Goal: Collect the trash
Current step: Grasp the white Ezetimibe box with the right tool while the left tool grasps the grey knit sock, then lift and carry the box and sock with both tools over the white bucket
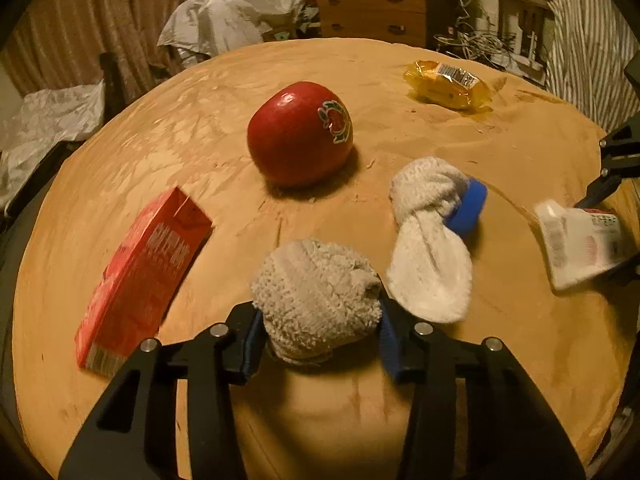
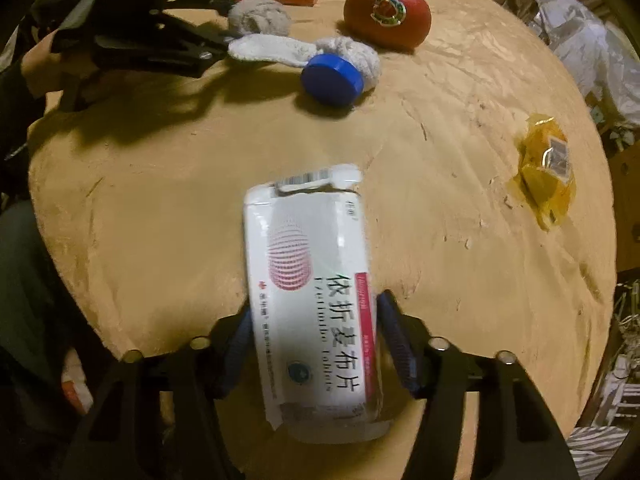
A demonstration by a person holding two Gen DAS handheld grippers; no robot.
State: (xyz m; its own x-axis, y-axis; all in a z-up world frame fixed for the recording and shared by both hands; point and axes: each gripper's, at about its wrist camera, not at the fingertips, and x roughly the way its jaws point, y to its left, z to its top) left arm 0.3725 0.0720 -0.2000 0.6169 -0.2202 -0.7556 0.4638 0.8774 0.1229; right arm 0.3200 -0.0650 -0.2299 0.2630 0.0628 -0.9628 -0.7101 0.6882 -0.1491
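On the round tan table [image 1: 192, 128] my left gripper [image 1: 318, 320] is shut on a balled grey sock [image 1: 316, 296], its blue pads pressing both sides. Beside it lies a knotted white sock [image 1: 428, 240] against a blue cap [image 1: 468, 208]. A red apple [image 1: 300, 134] with a sticker sits beyond, a red carton [image 1: 144, 280] lies at the left, and a yellow wrapper [image 1: 446, 84] is far right. My right gripper [image 2: 316, 320] is shut on a white medicine box [image 2: 312, 292], which points away from the camera. The left gripper [image 2: 229, 24] shows at the top left there.
Around the table are crumpled plastic sheets [image 1: 236, 4], a wooden drawer chest [image 1: 376, 8], tangled cables [image 1: 476, 40] and a striped cloth [image 1: 592, 48]. In the right wrist view the apple [image 2: 386, 14], blue cap [image 2: 332, 78] and yellow wrapper [image 2: 546, 176] lie ahead of the box.
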